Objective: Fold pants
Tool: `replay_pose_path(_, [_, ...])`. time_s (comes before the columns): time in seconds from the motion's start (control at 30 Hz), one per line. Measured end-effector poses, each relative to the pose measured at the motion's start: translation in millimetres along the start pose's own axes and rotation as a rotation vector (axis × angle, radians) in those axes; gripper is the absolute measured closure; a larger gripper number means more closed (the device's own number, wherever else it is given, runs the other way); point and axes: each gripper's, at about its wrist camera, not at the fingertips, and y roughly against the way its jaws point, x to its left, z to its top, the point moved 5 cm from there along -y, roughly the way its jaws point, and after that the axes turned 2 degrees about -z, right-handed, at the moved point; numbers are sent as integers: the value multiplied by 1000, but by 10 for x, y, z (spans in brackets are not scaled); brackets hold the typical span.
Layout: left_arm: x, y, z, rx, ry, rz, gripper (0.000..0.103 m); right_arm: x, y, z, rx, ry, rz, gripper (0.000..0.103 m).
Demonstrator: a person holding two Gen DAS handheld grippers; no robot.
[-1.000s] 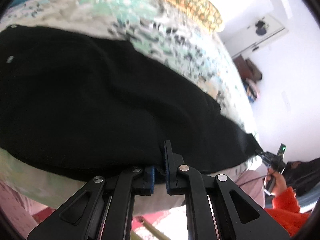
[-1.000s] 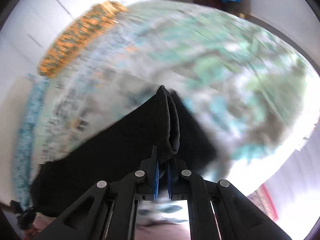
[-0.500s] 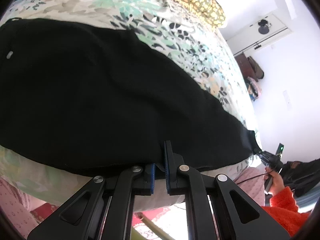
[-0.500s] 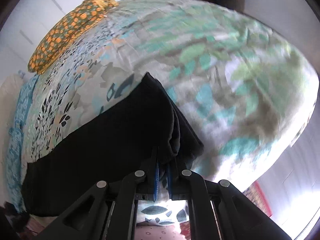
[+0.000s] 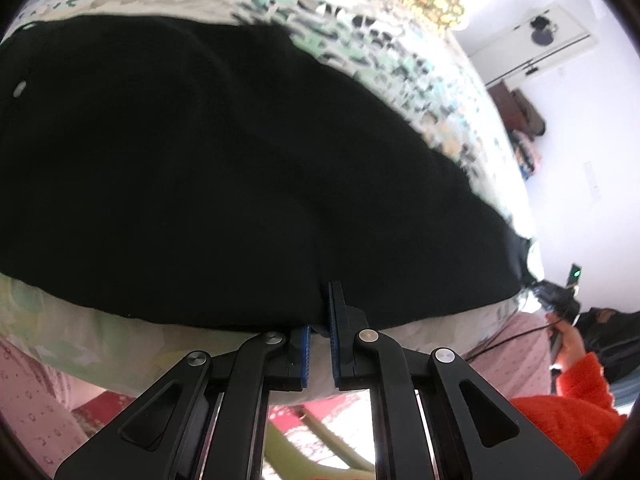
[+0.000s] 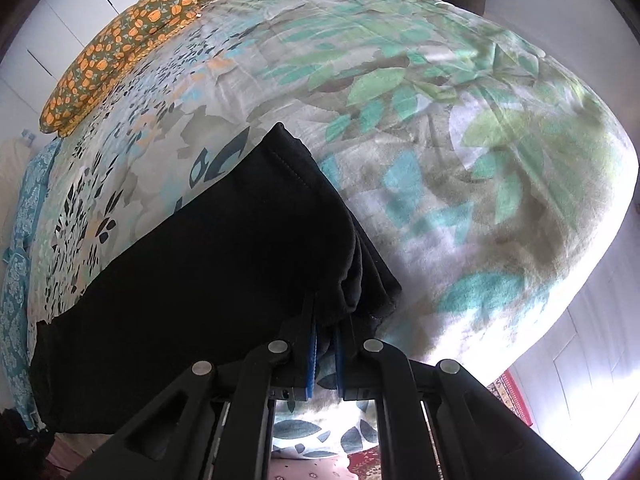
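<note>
Both the left gripper (image 5: pixel 319 320) and right gripper (image 6: pixel 325 320) clench edges of the black fabric pants (image 5: pixel 224 184) spread over the leaf-patterned bed (image 6: pixel 460 128).

No text, label, brand, number or sign is showing legibly in either wrist view.
</note>
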Motion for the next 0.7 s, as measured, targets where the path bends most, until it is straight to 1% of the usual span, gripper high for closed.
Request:
replay_pose_path(0.07, [45, -28, -33, 22, 3, 18, 97, 6, -5, -2, 2, 6, -10, 96])
replay_pose_path(0.23, [79, -56, -63, 43, -7, 40, 97, 39, -18, 7, 6, 26, -42, 96])
replay_pose_path(0.27, [81, -55, -71, 50, -10, 44, 94, 46, -8, 7, 3, 30, -47, 95])
replay_pose_path(0.3, [84, -45, -82, 57, -10, 56, 91, 51, 18, 8, -6, 33, -48, 87])
replay_pose_path(0.33, [86, -23, -94, 63, -11, 64, 90, 45, 61, 12, -22, 34, -49, 83])
replay_pose_path(0.4, [94, 99, -140, 73, -24, 101, 79, 41, 169, 8, -56, 33, -10, 55])
replay_pose_path(0.43, [110, 190, -156, 66, -24, 123, 66, 43, 249, 1, -75, 32, 5, 45])
replay_pose_path(0.47, [133, 326, -162, 43, -17, 138, 57, 18, 385, -4, -116, 37, -40, 27])
replay_pose_path(0.5, [171, 487, -154, 7, -8, 146, 54, -3, 512, -3, -162, 43, -81, 24])
replay_pose_path(0.53, [195, 615, -137, -27, -4, 153, 49, -11, 610, 2, -195, 46, -103, 24])
replay_pose_path(0.6, [276, 927, -33, -129, -2, 179, 39, 34, 873, 7, -271, 62, -164, 24])
replay_pose_path(0.63, [315, 1008, 29, -166, -4, 196, 30, 158, 1005, 0, -306, 91, -161, 23])
replay_pose_path(0.67, [356, 1061, 104, -197, -10, 217, 25, 274, 1072, -4, -319, 115, -141, 23])
replay_pose_path(0.7, [416, 1078, 200, -223, -15, 244, 25, 421, 1117, -24, -321, 141, -112, 22])
